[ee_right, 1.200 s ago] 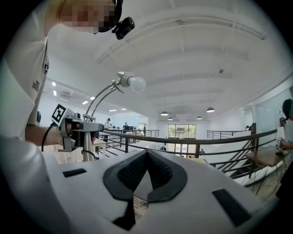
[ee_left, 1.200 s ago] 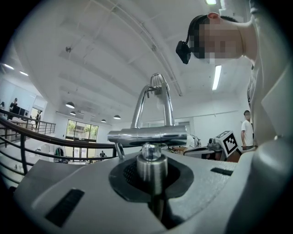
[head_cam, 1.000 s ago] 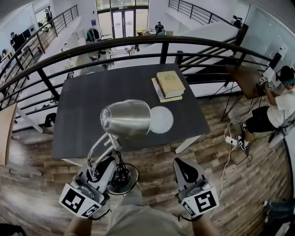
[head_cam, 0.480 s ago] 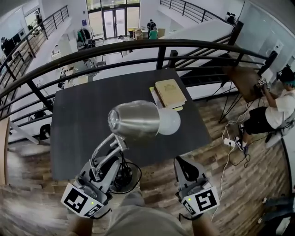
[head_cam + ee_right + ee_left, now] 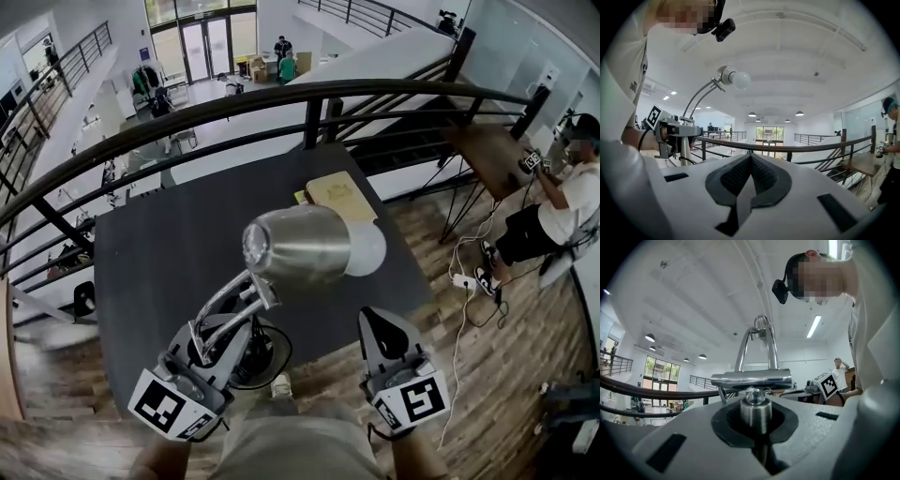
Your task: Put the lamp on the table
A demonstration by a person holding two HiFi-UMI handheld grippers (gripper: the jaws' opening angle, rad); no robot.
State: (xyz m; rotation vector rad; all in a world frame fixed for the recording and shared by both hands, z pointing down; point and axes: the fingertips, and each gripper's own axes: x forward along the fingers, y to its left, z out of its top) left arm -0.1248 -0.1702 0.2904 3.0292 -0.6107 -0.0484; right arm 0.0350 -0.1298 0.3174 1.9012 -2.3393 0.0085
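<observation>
The lamp has a chrome shade (image 5: 296, 246), a white bulb (image 5: 367, 249) and twin chrome arms (image 5: 225, 307); its shade hangs over the dark table (image 5: 150, 272). My left gripper (image 5: 223, 339) is shut on the lamp's metal post (image 5: 755, 409) just above the black base (image 5: 251, 354), at the table's near edge. In the left gripper view the arms (image 5: 758, 345) rise straight up from the jaws. My right gripper (image 5: 380, 324) is shut and empty, to the right of the lamp. In the right gripper view (image 5: 750, 180) the bulb (image 5: 739, 79) shows at upper left.
A tan book (image 5: 339, 195) lies on the table's far right corner. A black curved railing (image 5: 309, 94) runs behind the table, with a drop beyond it. A seated person (image 5: 572, 202) and a brown side table (image 5: 492, 155) are at the far right. Wood floor lies underfoot.
Both grippers and the lamp have moved forward; the shade and bulb now sit further over the table. Both grippers keep the same state.
</observation>
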